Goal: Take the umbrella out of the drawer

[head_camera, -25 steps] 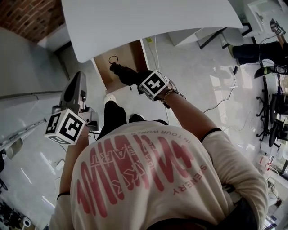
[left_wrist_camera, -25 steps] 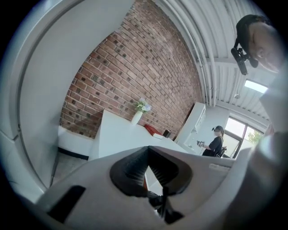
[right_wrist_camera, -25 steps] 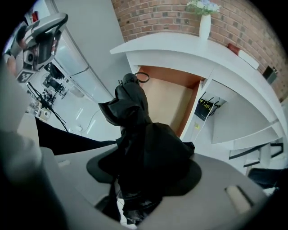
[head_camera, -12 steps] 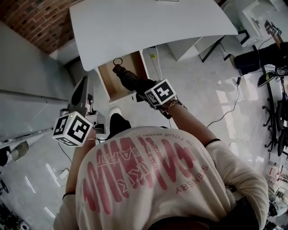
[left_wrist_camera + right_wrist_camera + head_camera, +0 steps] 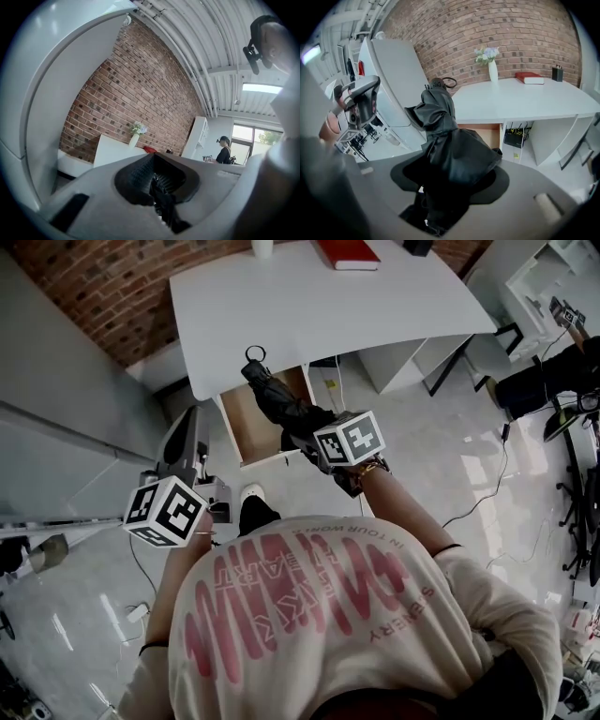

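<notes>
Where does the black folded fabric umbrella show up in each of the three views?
Head view: black folded fabric umbrella, upper centre, slanting just below the desk's near edge.
Left gripper view: not in it.
Right gripper view: umbrella, centre, running from the lower middle upward.
Shared landmark: white desk with a red book.

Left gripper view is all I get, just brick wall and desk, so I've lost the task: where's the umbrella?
Observer: The right gripper has its jaws shut on the black umbrella, gripping the folded fabric.
Operator: Lifted clear yet?
Observer: It looks so: in the right gripper view its loop end shows above the desk edge.
Operator: What's below it?
Observer: In the head view, the wooden drawer, pulled open from under the desk.
</notes>
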Tool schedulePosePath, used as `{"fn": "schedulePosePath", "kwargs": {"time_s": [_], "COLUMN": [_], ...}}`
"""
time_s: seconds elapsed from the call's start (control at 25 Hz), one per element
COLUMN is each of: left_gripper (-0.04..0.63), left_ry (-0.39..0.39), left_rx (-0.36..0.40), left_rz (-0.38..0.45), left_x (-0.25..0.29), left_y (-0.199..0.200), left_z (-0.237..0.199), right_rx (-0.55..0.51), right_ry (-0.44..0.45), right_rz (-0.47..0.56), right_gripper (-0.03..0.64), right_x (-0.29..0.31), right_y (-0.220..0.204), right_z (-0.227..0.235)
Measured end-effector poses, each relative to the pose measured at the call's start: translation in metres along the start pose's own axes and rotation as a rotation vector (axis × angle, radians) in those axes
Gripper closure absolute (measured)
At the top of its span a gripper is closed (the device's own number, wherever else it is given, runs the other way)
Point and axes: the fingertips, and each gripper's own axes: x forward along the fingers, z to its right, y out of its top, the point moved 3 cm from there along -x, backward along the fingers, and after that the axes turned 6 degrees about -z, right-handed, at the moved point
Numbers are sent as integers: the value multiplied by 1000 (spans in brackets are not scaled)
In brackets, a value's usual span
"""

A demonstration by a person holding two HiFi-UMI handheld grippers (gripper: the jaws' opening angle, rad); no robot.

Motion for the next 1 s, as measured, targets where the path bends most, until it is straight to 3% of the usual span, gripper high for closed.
{"fn": "schedulePosePath", "kwargs": {"time_s": [0.6,1.0], "left_gripper": [589,589], "left_ry": [-18,-17], "left_rx": [45,68], "left_rz": [26,40], "left_x": [-12,-17], "left_y": [-4,-2], "left_z": [36,52], "right_rx": [-15,-16], "right_ry": [74,130], "right_rz": [335,519], "right_gripper": [356,354], "right_x": [-88,-135], "right_y": [67,89], "right_z": [-33,-50]}}
